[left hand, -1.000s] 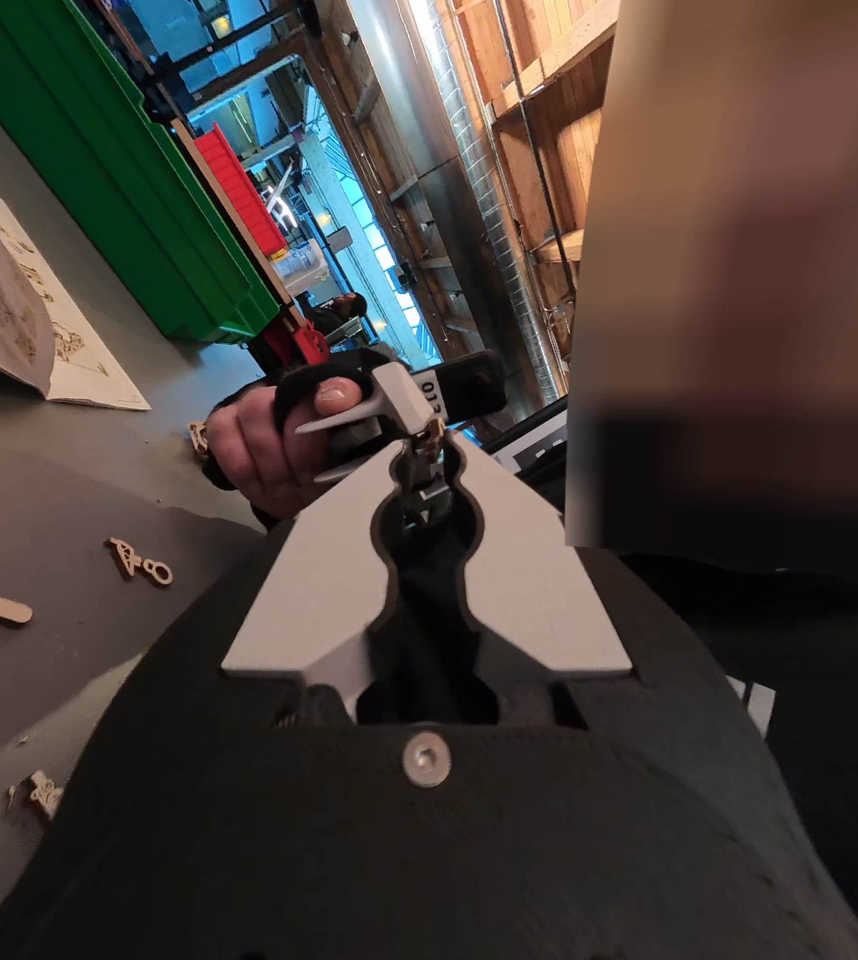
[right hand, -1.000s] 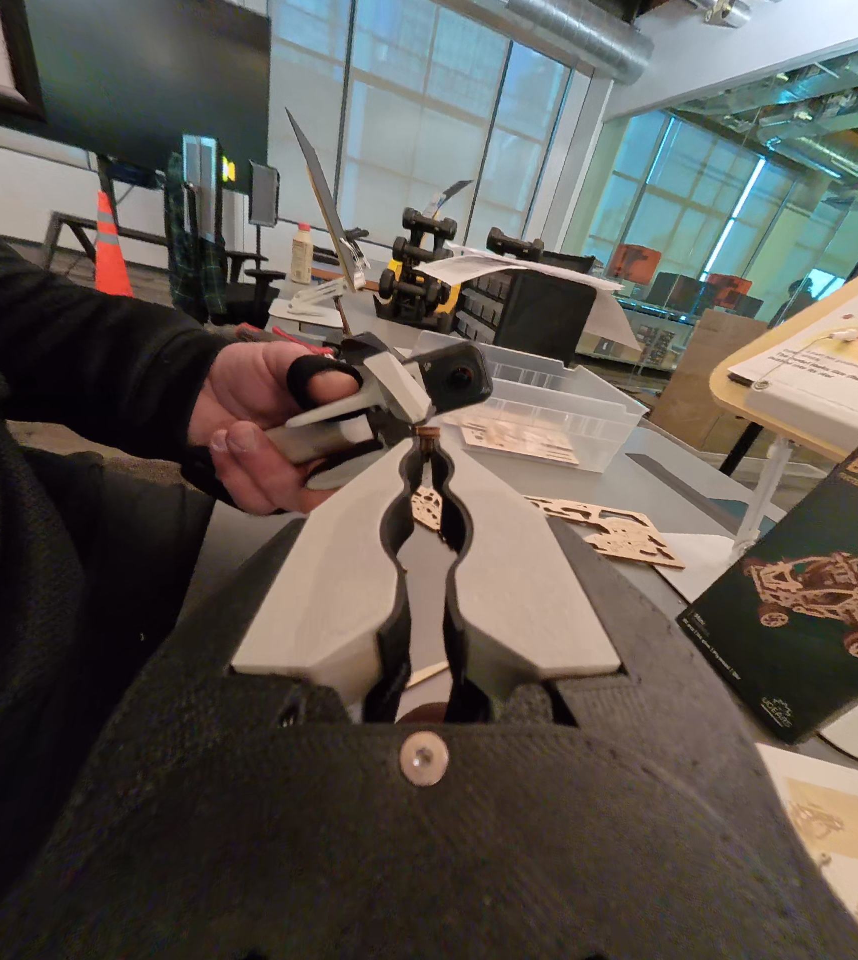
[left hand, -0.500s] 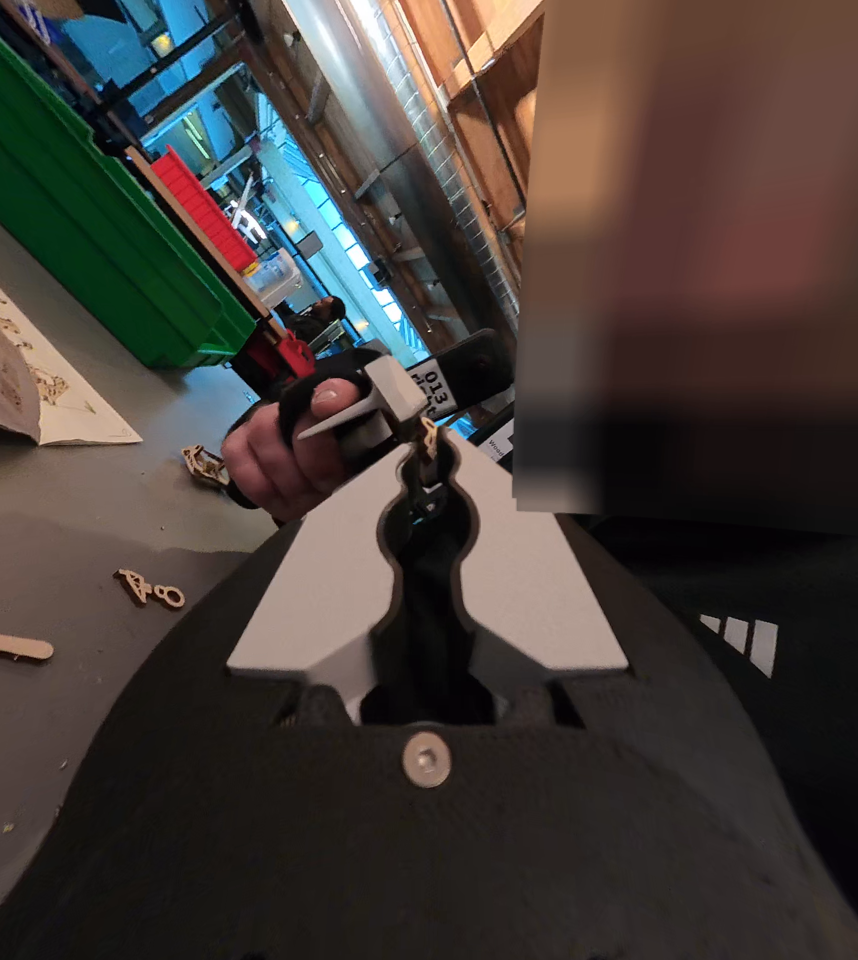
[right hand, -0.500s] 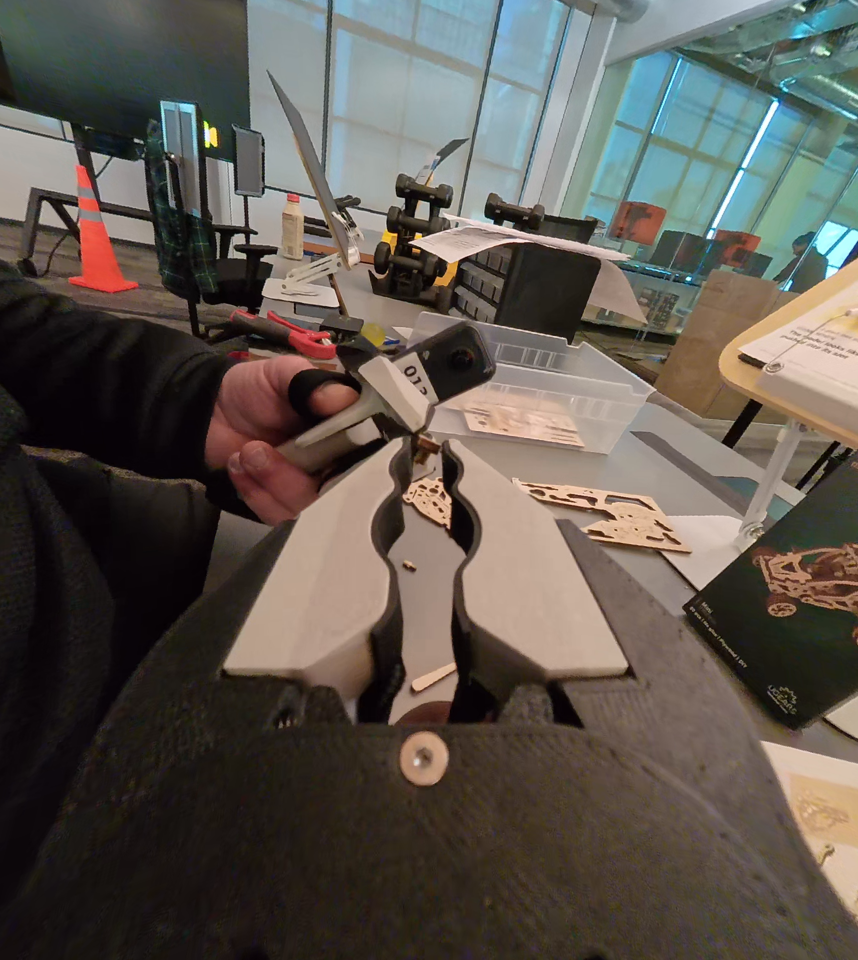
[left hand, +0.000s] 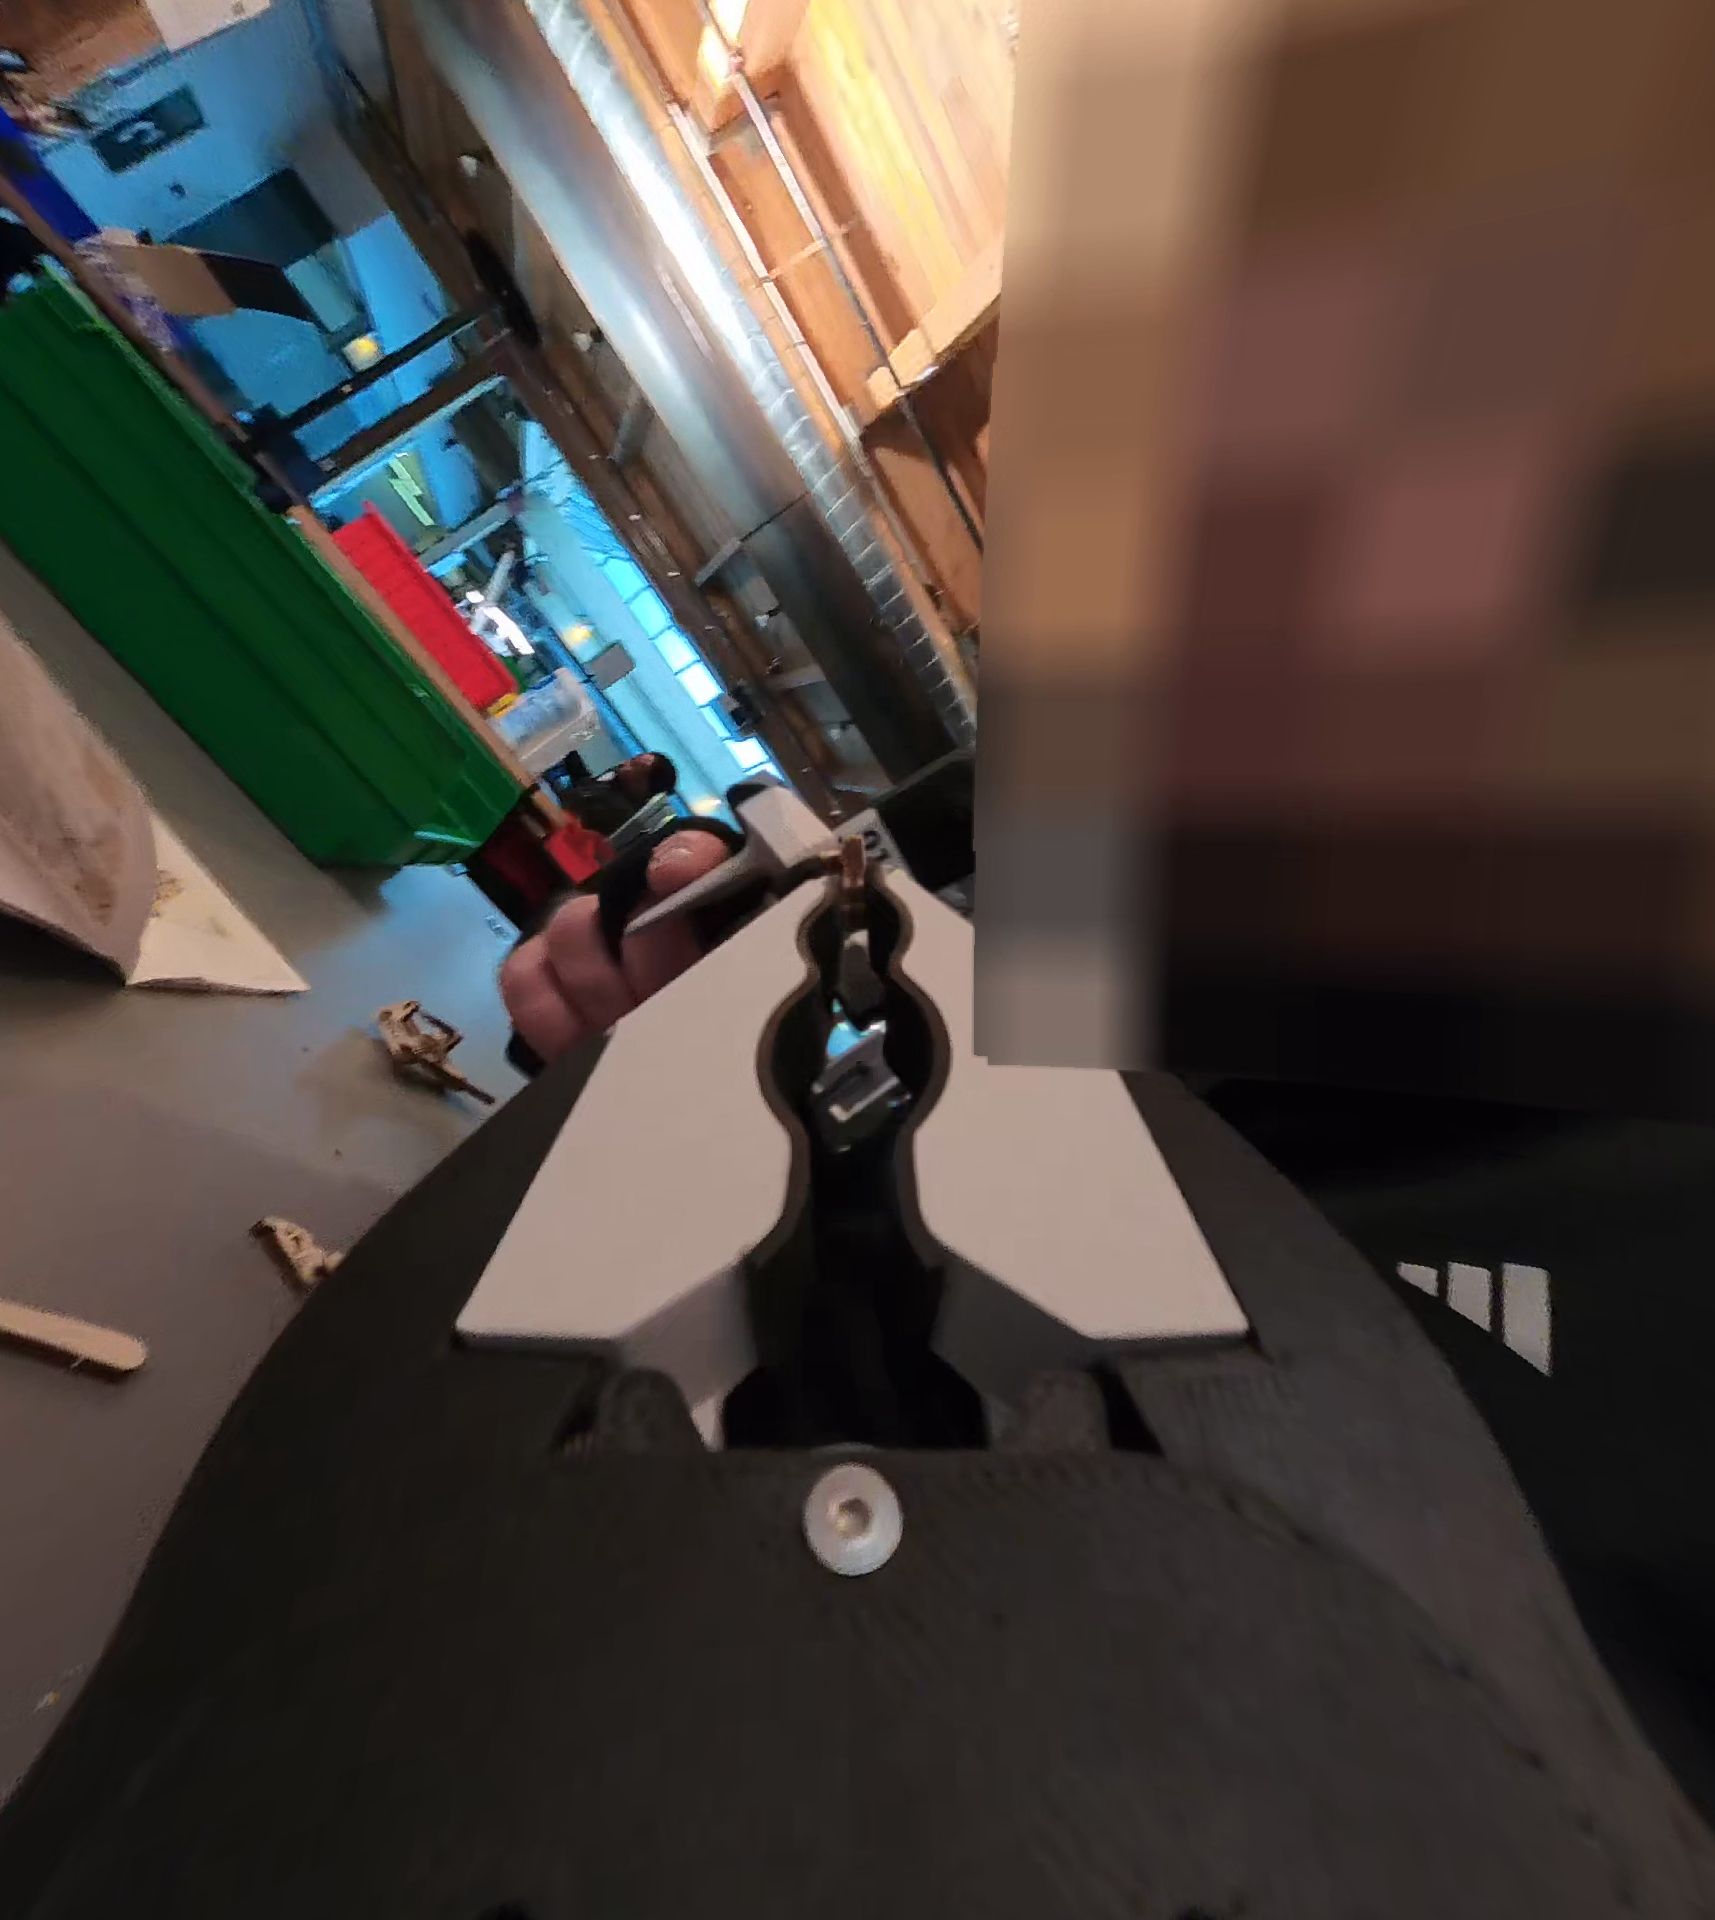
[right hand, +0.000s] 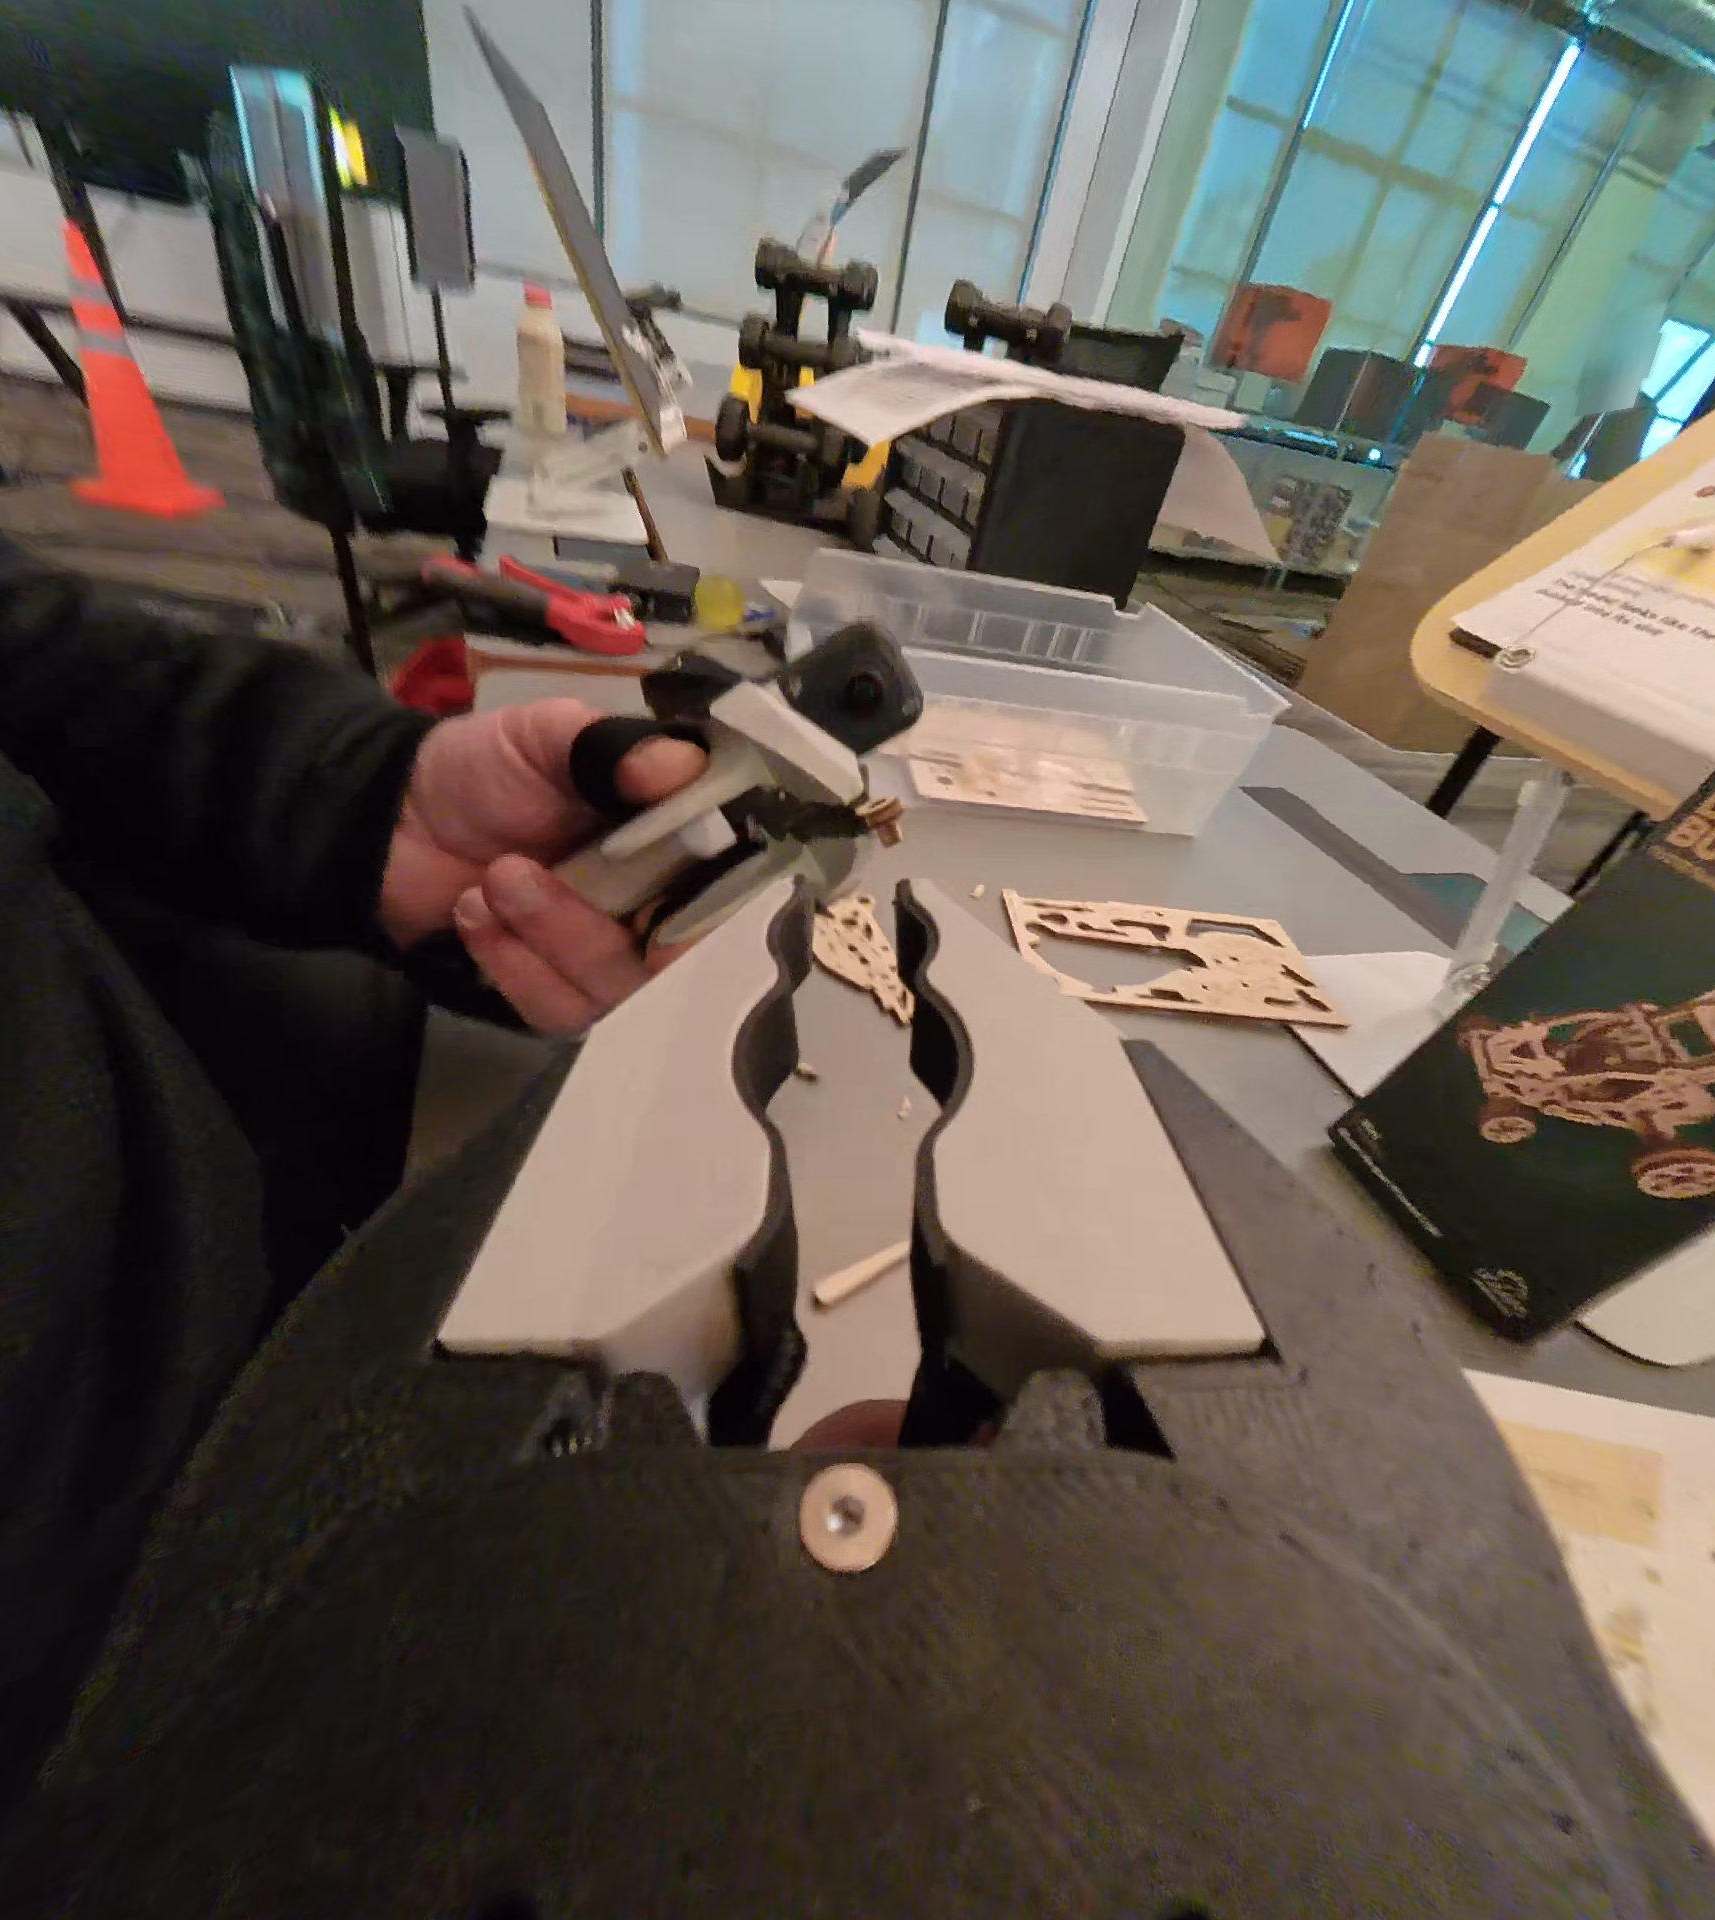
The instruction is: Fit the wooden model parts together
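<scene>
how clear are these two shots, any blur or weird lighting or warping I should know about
Left wrist view: motion blur smears the booklet and green bin; a mosaic patch covers the upper right; a bright streak glares on the metal duct; the frame is heavily tilted. Right wrist view: softer at the edges, hand slightly blurred, window frames bowed by the wide lens, daylight even.

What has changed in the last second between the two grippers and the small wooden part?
The right gripper opened its fingers, let go of the small wooden part and drew back from it. The left gripper stayed shut on that part, held up above the grey table.
</scene>
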